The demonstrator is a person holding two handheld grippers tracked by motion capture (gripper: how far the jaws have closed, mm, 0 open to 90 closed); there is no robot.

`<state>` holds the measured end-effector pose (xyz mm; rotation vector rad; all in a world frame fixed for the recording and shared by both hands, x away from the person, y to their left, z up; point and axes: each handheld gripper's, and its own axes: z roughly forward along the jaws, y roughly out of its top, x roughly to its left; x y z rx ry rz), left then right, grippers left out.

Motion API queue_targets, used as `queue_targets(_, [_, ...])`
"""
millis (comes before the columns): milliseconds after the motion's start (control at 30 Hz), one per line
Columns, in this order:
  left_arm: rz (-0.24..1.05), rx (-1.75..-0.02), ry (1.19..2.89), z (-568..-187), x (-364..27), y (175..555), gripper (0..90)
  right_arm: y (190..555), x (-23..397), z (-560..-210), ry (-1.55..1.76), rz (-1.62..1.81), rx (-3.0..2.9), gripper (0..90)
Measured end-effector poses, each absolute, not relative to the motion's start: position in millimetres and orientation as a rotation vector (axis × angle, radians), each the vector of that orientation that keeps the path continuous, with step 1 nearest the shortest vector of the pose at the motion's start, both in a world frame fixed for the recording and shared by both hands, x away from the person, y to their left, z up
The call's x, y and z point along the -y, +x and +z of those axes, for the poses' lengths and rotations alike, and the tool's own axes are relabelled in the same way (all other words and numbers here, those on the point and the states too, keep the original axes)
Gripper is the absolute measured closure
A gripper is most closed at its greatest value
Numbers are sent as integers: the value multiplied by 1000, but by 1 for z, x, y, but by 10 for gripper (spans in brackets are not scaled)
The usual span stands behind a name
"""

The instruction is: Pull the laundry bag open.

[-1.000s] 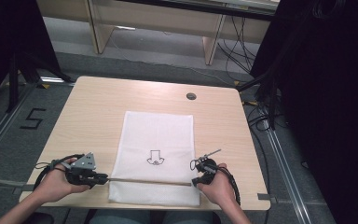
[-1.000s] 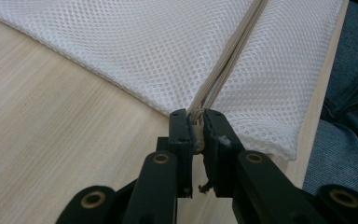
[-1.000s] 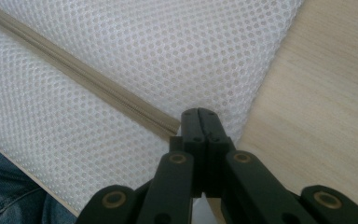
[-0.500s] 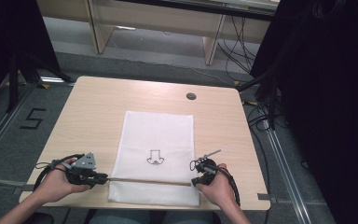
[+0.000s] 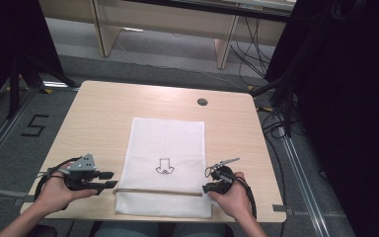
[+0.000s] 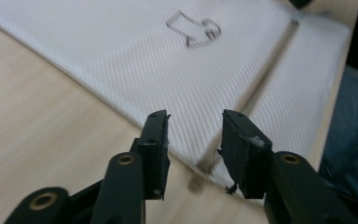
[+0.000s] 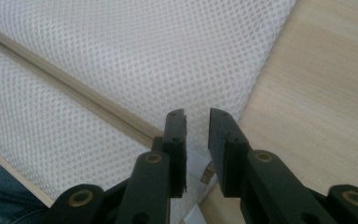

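A thin wooden rod [image 5: 159,191] is lying across the near end of a white mesh cloth [image 5: 167,148], on the near side of the cloth's small black printed outline [image 5: 165,166]. Compared with a second ago, nothing has shifted: rod, cloth and both hands are holding position. The left gripper [image 5: 109,179] is sitting at the rod's left end, jaws parted, gripping nothing. The right gripper [image 5: 206,187] is waiting at the right end, jaws slightly parted. Judged from this, a two-ended grasp is pending.

Cable hole [image 5: 202,101] near table's [image 5: 103,118] far edge; floor "5" [image 5: 33,126].
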<state>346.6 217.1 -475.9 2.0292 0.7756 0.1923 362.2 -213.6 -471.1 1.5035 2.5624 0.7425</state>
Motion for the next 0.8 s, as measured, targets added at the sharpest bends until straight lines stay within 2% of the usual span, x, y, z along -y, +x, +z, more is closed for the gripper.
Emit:
queue_targets(33, [215, -784, 2011, -474, -217, 348, 552, 362, 215, -470, 1531, 737, -2545, 740])
queue_targets(133, [297, -821, 1952, -466, -216, 358, 506, 363, 216, -469, 1529, 758, -2526, 718])
queue_targets(233, [311, -877, 1908, -457, -211, 372, 445, 365, 221, -468, 1519, 792, -2502, 690])
queue_targets(367, [312, -866, 1887, -452, -192, 388, 420, 367, 228, -467, 1514, 818, -2482, 660])
queue_targets(467, [339, -855, 1920, -463, -180, 389, 404, 368, 237, -468, 1504, 861, -2435, 644])
queue_targets(800, [361, -918, 1941, -485, -195, 386, 419, 369, 247, -466, 1561, 887, -2381, 633])
